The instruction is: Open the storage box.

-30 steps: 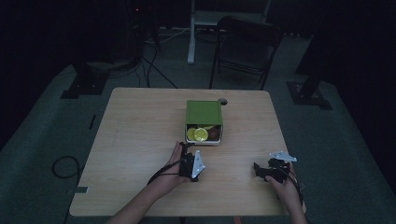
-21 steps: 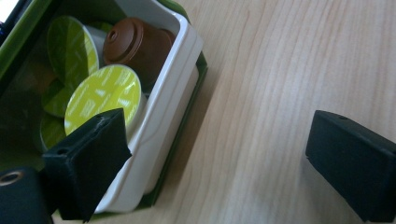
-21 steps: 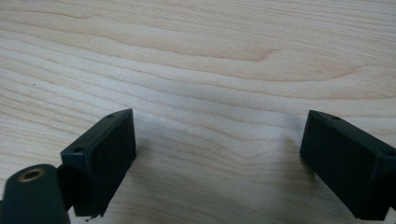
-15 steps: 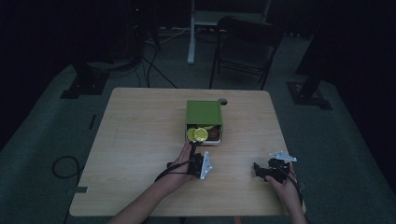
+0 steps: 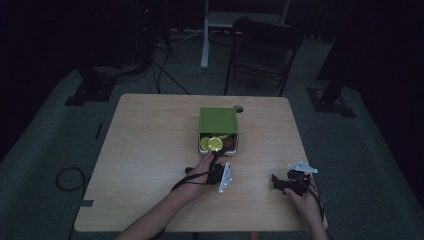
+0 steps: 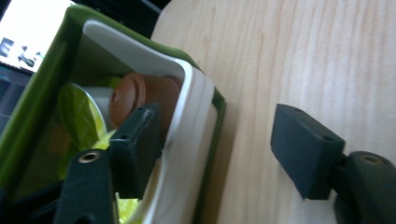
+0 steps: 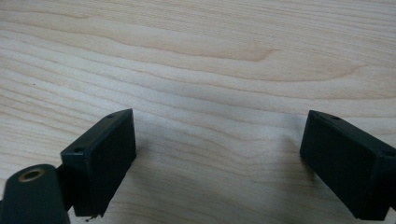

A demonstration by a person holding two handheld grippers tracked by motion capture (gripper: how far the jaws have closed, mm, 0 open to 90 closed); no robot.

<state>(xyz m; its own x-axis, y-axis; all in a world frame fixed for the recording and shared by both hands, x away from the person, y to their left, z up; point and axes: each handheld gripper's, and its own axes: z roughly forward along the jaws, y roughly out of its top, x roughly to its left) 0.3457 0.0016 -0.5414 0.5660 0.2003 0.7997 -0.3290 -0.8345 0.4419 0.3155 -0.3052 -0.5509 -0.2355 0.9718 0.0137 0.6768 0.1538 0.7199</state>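
Left gripper (image 5: 216, 161) fingers have just been closing, still apart; right gripper (image 5: 278, 184) fingers spread wide

High view sits above the person's side, looking forward and down across the whole wooden surface (image 5: 150, 150), chairs and floor beyond it. Left gripper view rides in close, tilted, looking along its jaws straight at the open end of the green box (image 6: 42, 116), one jaw inside the rim, one outside. That same box (image 5: 218, 125) sits mid-surface from above. Right gripper view hangs low, near the bare wood (image 7: 196, 70), facing down between its jaws.
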